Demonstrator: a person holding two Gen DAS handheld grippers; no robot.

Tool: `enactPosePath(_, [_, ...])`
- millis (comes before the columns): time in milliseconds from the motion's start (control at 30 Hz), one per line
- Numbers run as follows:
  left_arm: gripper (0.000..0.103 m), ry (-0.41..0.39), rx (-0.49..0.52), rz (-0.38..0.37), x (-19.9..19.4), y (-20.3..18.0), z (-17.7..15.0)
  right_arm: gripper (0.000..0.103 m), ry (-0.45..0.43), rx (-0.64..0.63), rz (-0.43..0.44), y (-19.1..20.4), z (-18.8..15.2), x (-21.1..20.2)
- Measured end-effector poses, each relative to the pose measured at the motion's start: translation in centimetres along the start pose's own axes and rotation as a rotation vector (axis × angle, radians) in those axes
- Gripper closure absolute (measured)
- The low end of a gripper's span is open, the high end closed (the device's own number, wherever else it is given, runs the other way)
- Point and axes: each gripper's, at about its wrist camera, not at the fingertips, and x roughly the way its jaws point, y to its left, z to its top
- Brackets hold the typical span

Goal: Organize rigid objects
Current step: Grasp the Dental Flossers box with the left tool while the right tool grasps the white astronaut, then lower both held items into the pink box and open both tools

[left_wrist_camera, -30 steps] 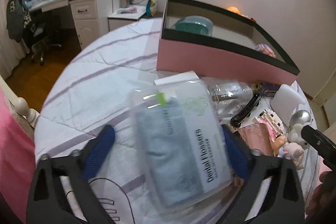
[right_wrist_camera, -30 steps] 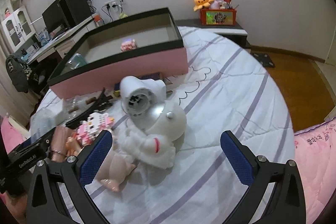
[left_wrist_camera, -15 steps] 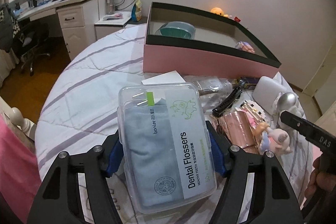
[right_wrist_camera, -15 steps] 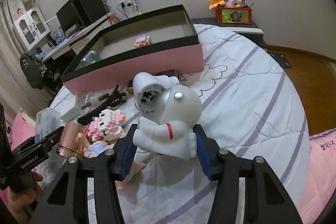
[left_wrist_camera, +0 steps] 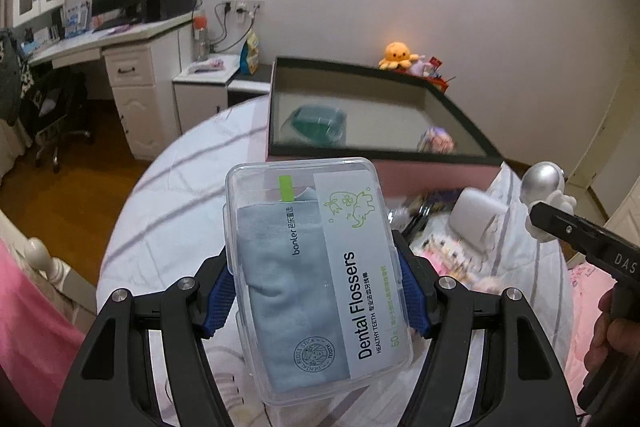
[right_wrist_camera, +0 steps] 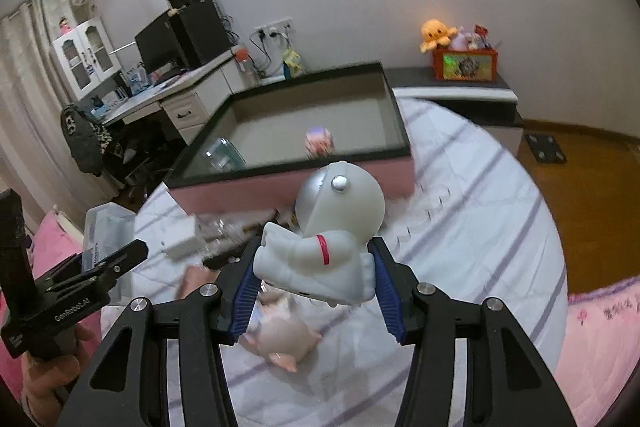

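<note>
A striped white bed cover [right_wrist_camera: 460,211] carries a pink storage box [right_wrist_camera: 304,183] with a black rim, holding a teal container [left_wrist_camera: 318,119] and a small pink-purple toy [right_wrist_camera: 319,142]. Above the clutter in front of the box, the left tongs [left_wrist_camera: 316,291] pinch a clear dental flosser case [left_wrist_camera: 316,275] (label facing the camera), lifted off the bed. The right tongs [right_wrist_camera: 316,295] pinch a white astronaut figure [right_wrist_camera: 328,227], also raised, over a pink doll [right_wrist_camera: 280,335] lying on the cover.
</note>
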Motion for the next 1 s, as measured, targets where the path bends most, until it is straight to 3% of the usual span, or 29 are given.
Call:
enactPosePath(300, [0.033, -0.101, 0.034, -0.025, 1.1, -0.7, 6.7, 0.05, -0.074, -0.093, 0.01, 1.4, 6.8, 1.7])
enactPosePath(533, [0.033, -0.136, 0.057, -0.027, 5.6, -1.6, 13.2, 0.05, -0.065, -0.125, 0.005, 1.2, 11.3, 5.6])
enactPosePath(800, [0.033, -0.067, 0.092, -0.024, 12.6, -3.1, 15.9, 0.05, 0.015, -0.115, -0.016, -0.6, 13.4, 11.4])
enactPosePath(1000, [0.033, -0.03, 0.085, -0.029, 15.0, -3.1, 16.1, 0.05, 0.056, -0.113, -0.028, -1.2, 13.8, 13.9])
